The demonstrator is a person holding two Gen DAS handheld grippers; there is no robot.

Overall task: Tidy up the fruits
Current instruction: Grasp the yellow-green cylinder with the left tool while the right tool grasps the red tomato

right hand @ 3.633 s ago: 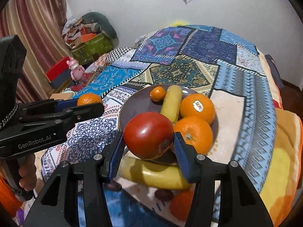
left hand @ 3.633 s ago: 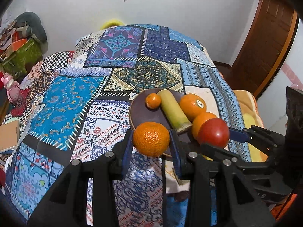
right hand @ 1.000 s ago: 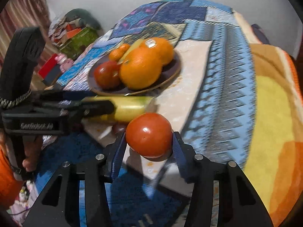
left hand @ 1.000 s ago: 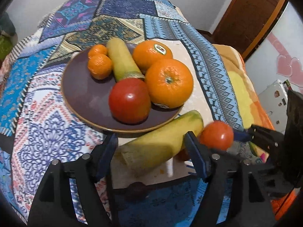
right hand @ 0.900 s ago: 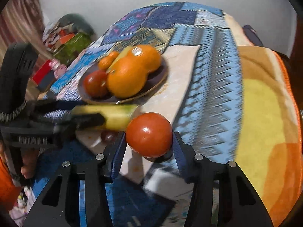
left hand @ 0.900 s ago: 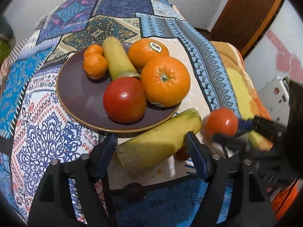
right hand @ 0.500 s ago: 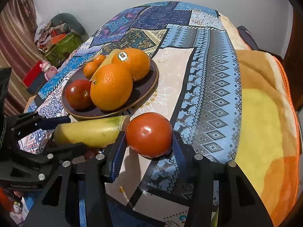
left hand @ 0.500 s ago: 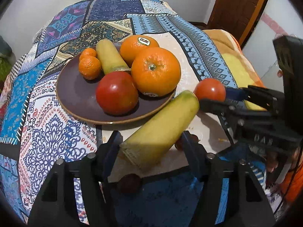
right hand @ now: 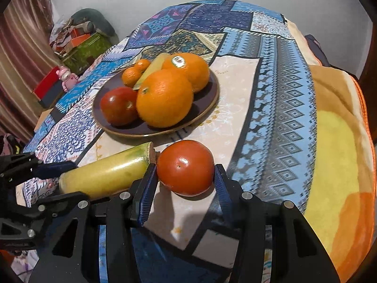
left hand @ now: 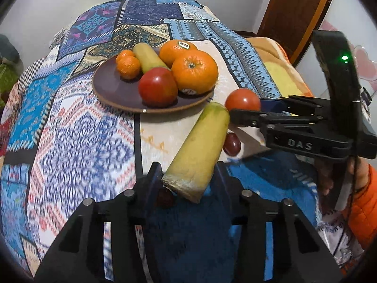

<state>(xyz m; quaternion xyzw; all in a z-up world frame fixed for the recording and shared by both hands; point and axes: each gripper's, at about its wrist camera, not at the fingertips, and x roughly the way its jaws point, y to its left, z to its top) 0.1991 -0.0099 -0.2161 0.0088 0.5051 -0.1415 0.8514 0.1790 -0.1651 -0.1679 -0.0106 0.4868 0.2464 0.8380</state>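
Left tongs point(left hand: 188, 176): closed on the cut end of a long yellow-green fruit point(left hand: 200, 148), one jaw on each side of it; the fruit points away from the tongs toward the plate, its far end close to the rim.
Right tongs point(right hand: 185, 179): closed on a red tomato point(right hand: 185, 167), both blue pads pressed to its sides; the tomato sits just above the cloth and casts a shadow beneath.
Left tongs seen from the right point(right hand: 42, 167): low at the left, the yellow-green fruit point(right hand: 106, 169) lying between the jaws.
Right tongs seen from the left point(left hand: 245, 109): coming in from the right side, with the tomato point(left hand: 242, 100) at the tips, just beside the far end of the long fruit.
Plate point(left hand: 106, 89): dark brown, round, lying on the patterned cloth beyond both tongs.
On the plate: a second red tomato point(left hand: 157, 87) at the near edge, a big orange point(left hand: 194, 72) touching it, another orange with a sticker point(left hand: 178, 49) behind, a second yellow-green fruit point(left hand: 148, 57) lying across the middle, and two small mandarins point(left hand: 128, 63) on the left side.
Plate from the right view point(right hand: 212, 99): the near orange point(right hand: 165, 97) is at the front, the plated tomato point(right hand: 119, 105) to its left.
Loose bits: a small dark red fruit point(left hand: 232, 143) on the cloth right of the long fruit, another point(left hand: 166, 198) half hidden at the left tongs' jaw.
Cloth point(right hand: 282, 82): blue patchwork print, covering what everything rests on; I cannot tell what is under it.
Hand point(left hand: 329, 176): gripping the right handle, orange sleeve at the wrist.
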